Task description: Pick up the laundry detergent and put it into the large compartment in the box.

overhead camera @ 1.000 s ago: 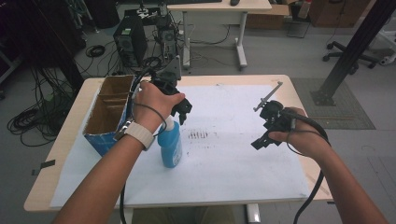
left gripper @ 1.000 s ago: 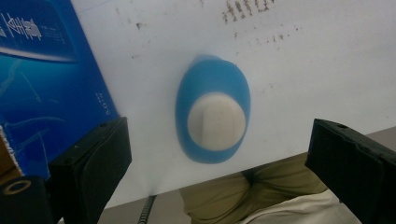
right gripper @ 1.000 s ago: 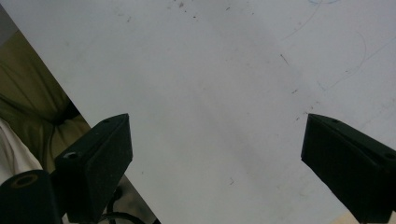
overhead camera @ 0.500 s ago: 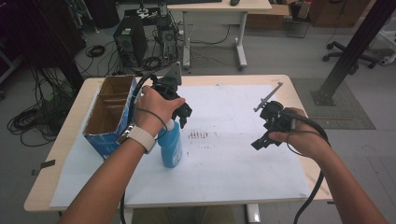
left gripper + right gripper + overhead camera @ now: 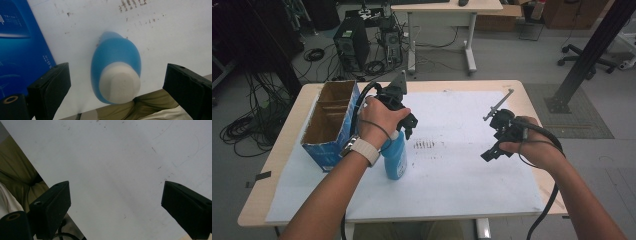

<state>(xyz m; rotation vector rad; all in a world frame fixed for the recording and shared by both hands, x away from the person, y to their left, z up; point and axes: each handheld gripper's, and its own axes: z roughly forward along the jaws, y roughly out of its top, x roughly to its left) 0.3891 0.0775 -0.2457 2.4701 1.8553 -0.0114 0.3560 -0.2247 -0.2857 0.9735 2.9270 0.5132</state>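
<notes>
left tool [image 5: 117, 82] wide apart above upright blue plastic bottle with white cap [image 5: 395, 156], centre-left | open blue cardboard box [image 5: 331, 125] just beside bottle, left | right tool [image 5: 498, 147] wide, right, over white paper-covered surface [image 5: 462, 165]

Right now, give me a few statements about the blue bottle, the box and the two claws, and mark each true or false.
1. The blue bottle stands upright on the table. True.
2. The left claw is clamped shut on the bottle. False: its jaws stand wide apart above the cap.
3. The cardboard box stands beside the bottle. True.
4. The right claw holds a pen. False: it is open, with bare white paper below.
</notes>
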